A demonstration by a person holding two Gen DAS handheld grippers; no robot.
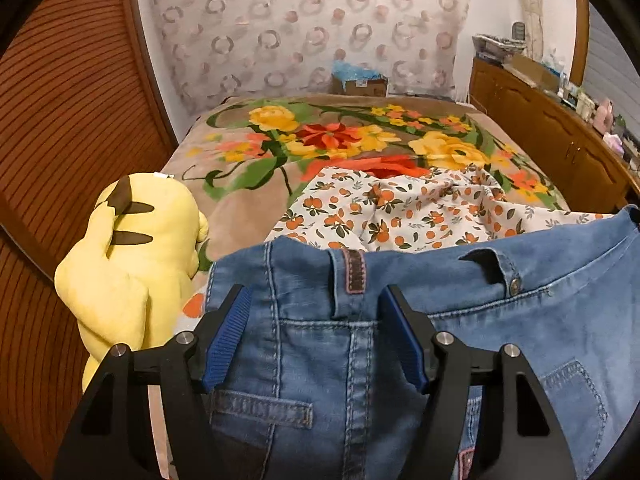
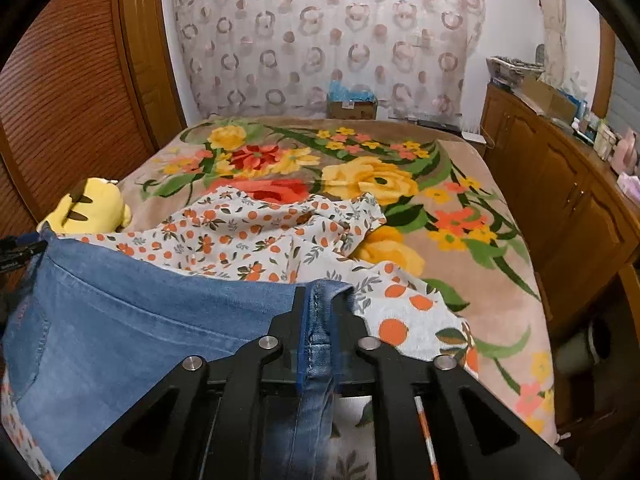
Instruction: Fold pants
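Note:
The blue denim pants (image 1: 500, 320) lie on the bed with the waistband, a belt loop and a back pocket facing up. My left gripper (image 1: 316, 312) hovers over the waistband near the belt loop. Its blue pads (image 1: 226, 332) stand wide apart and neither presses the cloth. In the right wrist view the pants (image 2: 132, 312) stretch away to the left. My right gripper (image 2: 320, 320) is shut on the pants' stitched edge, and a fold of denim runs back between the narrow jaws.
An orange-print white cloth (image 2: 256, 240) lies crumpled under and beyond the pants on the floral blanket (image 2: 400, 184). A yellow plush toy (image 1: 132, 264) sits at the bed's left edge. A wooden cabinet (image 2: 560, 208) lines the right side, and a cardboard box (image 1: 360, 82) stands past the far end.

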